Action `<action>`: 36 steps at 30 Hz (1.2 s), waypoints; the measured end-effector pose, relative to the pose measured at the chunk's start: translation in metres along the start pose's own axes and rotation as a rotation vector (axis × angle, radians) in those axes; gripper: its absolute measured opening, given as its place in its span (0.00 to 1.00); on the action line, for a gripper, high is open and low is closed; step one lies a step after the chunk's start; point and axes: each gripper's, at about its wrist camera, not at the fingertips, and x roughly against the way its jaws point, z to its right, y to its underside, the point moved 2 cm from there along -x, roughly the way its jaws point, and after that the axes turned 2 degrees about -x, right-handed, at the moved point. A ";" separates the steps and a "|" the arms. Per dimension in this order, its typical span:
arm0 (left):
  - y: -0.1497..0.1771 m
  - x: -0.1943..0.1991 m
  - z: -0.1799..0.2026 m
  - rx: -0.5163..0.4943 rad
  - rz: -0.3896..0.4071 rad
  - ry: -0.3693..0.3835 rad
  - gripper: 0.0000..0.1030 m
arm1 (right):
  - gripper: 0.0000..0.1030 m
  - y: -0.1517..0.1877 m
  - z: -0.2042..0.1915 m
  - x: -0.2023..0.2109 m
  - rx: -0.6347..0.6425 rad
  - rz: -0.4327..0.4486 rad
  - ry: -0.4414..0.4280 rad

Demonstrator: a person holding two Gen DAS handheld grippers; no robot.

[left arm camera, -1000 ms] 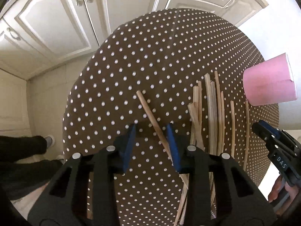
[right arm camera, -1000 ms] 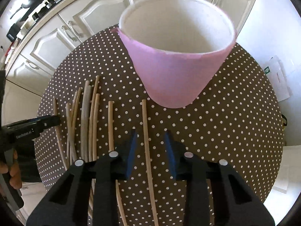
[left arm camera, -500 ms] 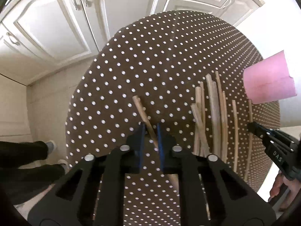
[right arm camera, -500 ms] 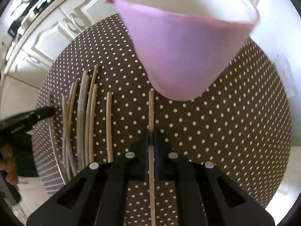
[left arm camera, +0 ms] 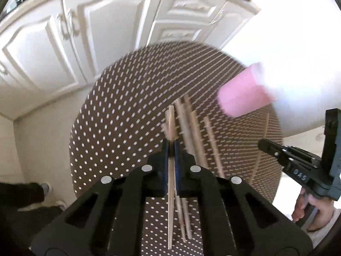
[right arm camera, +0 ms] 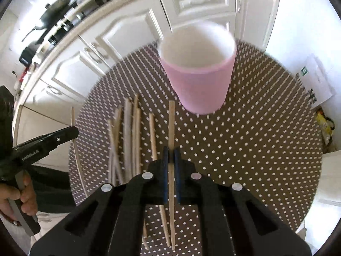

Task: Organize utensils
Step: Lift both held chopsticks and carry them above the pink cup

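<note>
Two wooden sticks are held clear of the dotted tabletop (right arm camera: 245,149): one stick (left arm camera: 171,125) is clamped in the left tool (left arm camera: 171,147), another stick (right arm camera: 171,123) in the right tool (right arm camera: 171,151). Loose sticks (right arm camera: 127,132) are left lying beside the pink cup (right arm camera: 200,85).

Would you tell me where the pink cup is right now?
The pink cup stands upright at the far side of the dotted table in the right wrist view, just beyond and right of the loose chopsticks.

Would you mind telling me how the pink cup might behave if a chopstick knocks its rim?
The pink cup looks tall, empty and narrow-based, so it probably tips easily. On the dotted tablecloth it might slide a little first.
</note>
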 end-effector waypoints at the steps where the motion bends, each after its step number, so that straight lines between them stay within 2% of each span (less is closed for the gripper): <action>1: -0.003 0.013 0.004 -0.001 0.017 0.029 0.05 | 0.04 0.001 -0.003 0.007 0.001 0.014 -0.007; 2: -0.008 0.024 0.008 0.001 0.030 0.070 0.05 | 0.04 -0.001 -0.007 0.019 0.005 0.039 -0.006; 6: -0.025 0.072 0.043 -0.068 0.145 0.130 0.05 | 0.04 -0.008 -0.020 0.066 0.007 0.170 0.010; 9: -0.034 0.097 0.071 -0.136 0.200 0.170 0.05 | 0.04 -0.016 -0.024 0.087 0.003 0.220 0.005; 14: -0.051 0.124 0.106 -0.211 0.275 0.210 0.05 | 0.04 -0.028 -0.028 0.108 0.006 0.287 0.015; 16: -0.059 0.130 0.114 -0.233 0.304 0.205 0.05 | 0.04 -0.040 -0.028 0.118 0.005 0.316 0.026; 23: -0.093 0.165 0.153 -0.292 0.412 0.259 0.05 | 0.04 -0.076 -0.022 0.160 -0.001 0.421 0.038; 29: -0.116 0.180 0.181 -0.322 0.500 0.270 0.05 | 0.04 -0.094 -0.007 0.176 -0.025 0.475 0.058; 36: -0.137 0.149 0.190 -0.287 0.502 0.259 0.05 | 0.04 -0.106 0.021 0.169 -0.071 0.507 0.064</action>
